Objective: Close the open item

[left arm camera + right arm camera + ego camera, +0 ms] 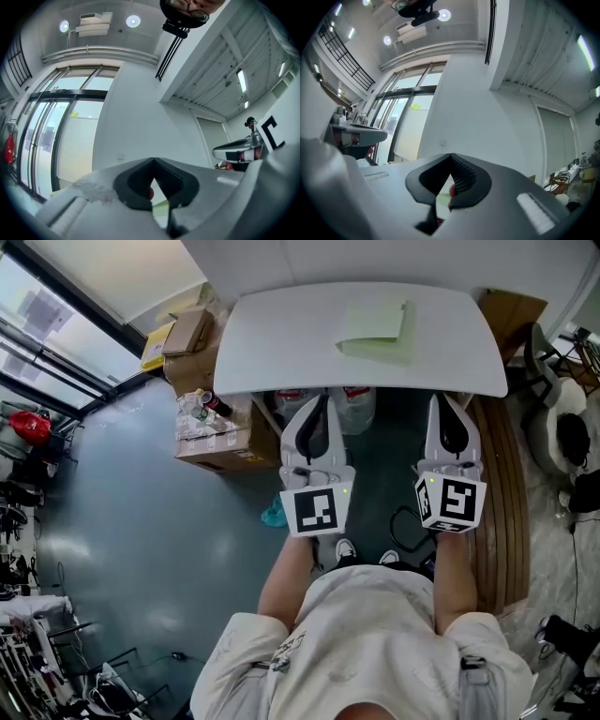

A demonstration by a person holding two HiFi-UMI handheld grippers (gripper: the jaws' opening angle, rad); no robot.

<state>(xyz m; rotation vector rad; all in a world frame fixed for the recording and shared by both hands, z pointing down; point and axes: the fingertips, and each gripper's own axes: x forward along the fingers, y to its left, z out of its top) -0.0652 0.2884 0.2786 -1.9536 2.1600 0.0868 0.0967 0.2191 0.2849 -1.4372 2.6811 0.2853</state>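
The jaws of the left gripper (152, 160) are pressed together with nothing between them, and so are those of the right gripper (451, 155). In the head view both point at the near edge of the white counter (281, 348). The green folder (377, 326) lies flat at the upper middle of the frame, well apart from both.

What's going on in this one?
A person stands at a white table, holding the left tongs and the right tongs near its front edge. Both are shut and empty. What looks like a pale green folder lies on the table ahead of them, untouched. Nothing is being handled yet.
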